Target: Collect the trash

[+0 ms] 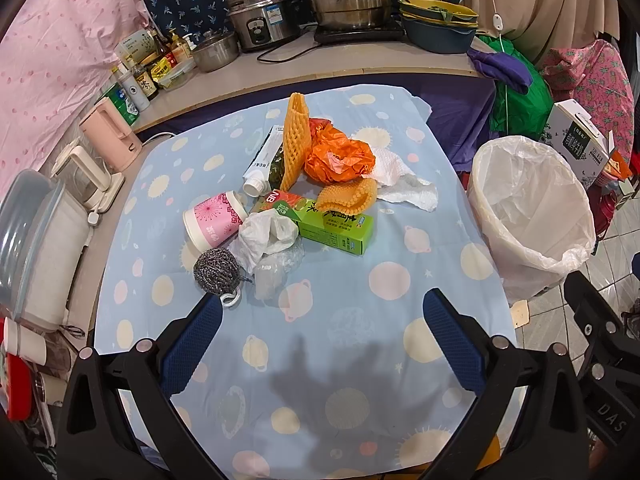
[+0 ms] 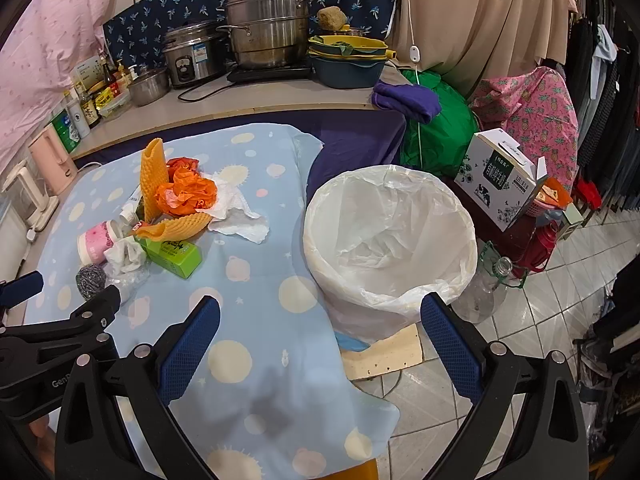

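Two sets of tongs hang over the near edge of the bench (image 1: 132, 216), and we see both spread wide with nothing between their blue pads: the left tongs (image 1: 322, 320) over the spotted blue cloth, the right tongs (image 2: 320, 326) straddling the cloth's right edge and the bin (image 2: 388, 240). The trash lies heaped toward the far middle of the bench: an orange plastic bag (image 1: 340, 158), two yellow foam nets (image 1: 296, 140), a white paper towel (image 1: 400, 180), a green box (image 1: 332, 224), a pink paper cup (image 1: 214, 222) on its side, crumpled white plastic (image 1: 266, 236) and a steel scourer (image 1: 216, 270) nearest us. The bin, lined with a white bag, stands just off the right edge, empty as far as we can see.
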`<action>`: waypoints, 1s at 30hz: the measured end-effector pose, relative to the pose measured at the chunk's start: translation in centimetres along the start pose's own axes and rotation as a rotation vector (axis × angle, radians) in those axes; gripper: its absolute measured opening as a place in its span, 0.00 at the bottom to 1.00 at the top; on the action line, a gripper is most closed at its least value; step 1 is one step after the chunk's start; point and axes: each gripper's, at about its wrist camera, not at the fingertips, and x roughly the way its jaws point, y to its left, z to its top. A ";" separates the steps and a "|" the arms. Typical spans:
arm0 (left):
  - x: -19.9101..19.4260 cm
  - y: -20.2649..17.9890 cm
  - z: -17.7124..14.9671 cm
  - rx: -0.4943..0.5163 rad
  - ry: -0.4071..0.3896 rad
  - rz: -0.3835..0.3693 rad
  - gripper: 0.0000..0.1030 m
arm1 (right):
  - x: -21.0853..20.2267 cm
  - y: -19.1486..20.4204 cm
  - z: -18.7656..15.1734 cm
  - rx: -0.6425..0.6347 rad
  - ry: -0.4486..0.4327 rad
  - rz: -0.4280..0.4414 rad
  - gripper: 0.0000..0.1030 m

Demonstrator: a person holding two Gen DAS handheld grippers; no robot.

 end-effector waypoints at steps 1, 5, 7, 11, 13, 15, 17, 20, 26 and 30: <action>0.0 0.0 0.0 0.000 0.000 0.000 0.93 | 0.0 0.0 0.0 -0.001 0.000 0.000 0.93; 0.0 0.0 0.0 0.000 0.000 0.000 0.93 | -0.1 0.0 0.0 -0.002 0.000 0.000 0.93; 0.0 0.0 0.0 0.000 0.001 0.000 0.93 | -0.1 0.0 0.0 -0.002 0.000 0.000 0.93; -0.1 0.1 0.0 -0.001 0.000 0.000 0.93 | -0.1 0.0 0.0 -0.002 0.000 0.001 0.93; -0.1 0.1 0.0 -0.002 0.001 0.000 0.93 | -0.1 0.0 0.0 -0.003 -0.001 0.001 0.93; -0.2 0.1 -0.1 -0.003 0.001 0.000 0.93 | -0.2 0.0 -0.1 -0.005 -0.002 0.002 0.93; -0.2 0.2 0.0 -0.003 0.002 -0.001 0.93 | -0.4 0.1 -0.4 -0.006 -0.004 0.002 0.93; -0.3 0.1 -0.2 -0.003 0.004 -0.002 0.93 | -0.5 0.1 -0.4 -0.006 -0.004 0.001 0.93; -0.6 0.8 -1.3 -0.011 0.008 -0.006 0.93 | -1.1 0.5 -1.0 -0.014 -0.008 0.002 0.93; -0.8 1.6 -2.0 -0.017 0.008 -0.009 0.93 | -1.5 0.9 -1.4 -0.019 -0.007 0.001 0.93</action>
